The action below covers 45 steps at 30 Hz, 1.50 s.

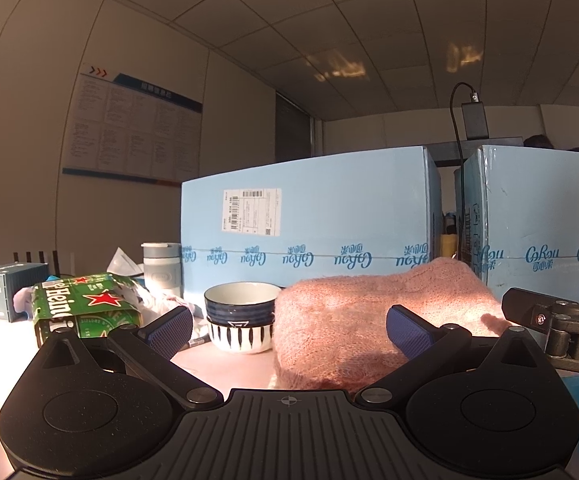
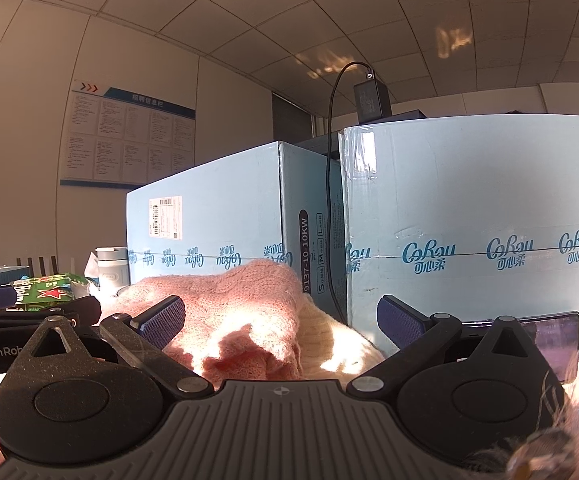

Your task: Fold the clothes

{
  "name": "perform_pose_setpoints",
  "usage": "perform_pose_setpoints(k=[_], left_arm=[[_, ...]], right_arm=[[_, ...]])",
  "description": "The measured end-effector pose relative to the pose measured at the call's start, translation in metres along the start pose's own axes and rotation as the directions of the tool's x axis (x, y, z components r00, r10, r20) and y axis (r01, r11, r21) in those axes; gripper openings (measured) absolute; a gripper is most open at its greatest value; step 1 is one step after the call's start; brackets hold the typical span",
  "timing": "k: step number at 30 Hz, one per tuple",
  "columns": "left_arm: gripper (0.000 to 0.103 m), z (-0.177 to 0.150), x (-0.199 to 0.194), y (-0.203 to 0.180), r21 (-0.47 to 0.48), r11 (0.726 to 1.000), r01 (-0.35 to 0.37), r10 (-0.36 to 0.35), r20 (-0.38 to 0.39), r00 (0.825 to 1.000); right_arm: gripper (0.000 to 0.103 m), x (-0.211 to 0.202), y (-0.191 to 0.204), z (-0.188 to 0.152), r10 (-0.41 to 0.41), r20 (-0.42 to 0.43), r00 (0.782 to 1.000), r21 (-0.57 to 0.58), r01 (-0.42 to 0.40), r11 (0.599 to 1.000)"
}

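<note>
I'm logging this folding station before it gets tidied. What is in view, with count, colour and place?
pink sweater: one, pink knit, bunched on the table ahead of both tongs
cream knit: one, pale cream, under the sweater's right side
bowls: two stacked, dark blue over striped white, left of the sweater
blue cartons: two, light blue, side by side behind the sweater
beer carton: one, green, crumpled, left of the bowls
tumbler: one, pale grey, behind the beer carton
phone: one, black, against the right carton
charger: one, black, corded, atop the cartons
left tongs: open, empty
right tongs: open, empty
</note>
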<state>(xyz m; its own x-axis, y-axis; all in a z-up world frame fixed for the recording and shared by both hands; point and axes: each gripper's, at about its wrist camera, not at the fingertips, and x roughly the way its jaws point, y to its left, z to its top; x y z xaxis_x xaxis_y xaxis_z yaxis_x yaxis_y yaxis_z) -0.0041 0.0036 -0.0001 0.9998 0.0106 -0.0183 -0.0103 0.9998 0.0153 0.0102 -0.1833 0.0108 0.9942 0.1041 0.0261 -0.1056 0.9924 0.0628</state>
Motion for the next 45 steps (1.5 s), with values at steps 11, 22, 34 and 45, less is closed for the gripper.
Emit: perform_pose_setpoints(k=[11, 22, 34, 45], left_arm=[[0.103, 0.002, -0.005, 0.008, -0.060, 0.998, -0.009, 0.014, 0.080, 0.997], [0.103, 0.001, 0.001, 0.017, -0.120, 0.992, 0.042, -0.034, 0.067, 0.997], [0.103, 0.000, -0.011, 0.019, -0.155, 0.975, 0.160, -0.132, 0.176, 0.975], [0.103, 0.001, -0.014, 0.002, -0.070, 0.970, 0.234, -0.218, 0.190, 0.957]], right_arm=[[0.103, -0.013, -0.002, 0.001, -0.090, 0.063, 0.994, 0.007, 0.090, 0.996], [0.103, -0.042, 0.000, 0.011, -0.220, 0.136, 0.966, 0.039, 0.216, 0.976], [0.103, -0.115, -0.011, 0.037, -0.345, 0.164, 0.924, 0.055, 0.340, 0.939], [0.103, -0.201, -0.037, 0.048, -0.482, 0.200, 0.853, 0.035, 0.485, 0.874]])
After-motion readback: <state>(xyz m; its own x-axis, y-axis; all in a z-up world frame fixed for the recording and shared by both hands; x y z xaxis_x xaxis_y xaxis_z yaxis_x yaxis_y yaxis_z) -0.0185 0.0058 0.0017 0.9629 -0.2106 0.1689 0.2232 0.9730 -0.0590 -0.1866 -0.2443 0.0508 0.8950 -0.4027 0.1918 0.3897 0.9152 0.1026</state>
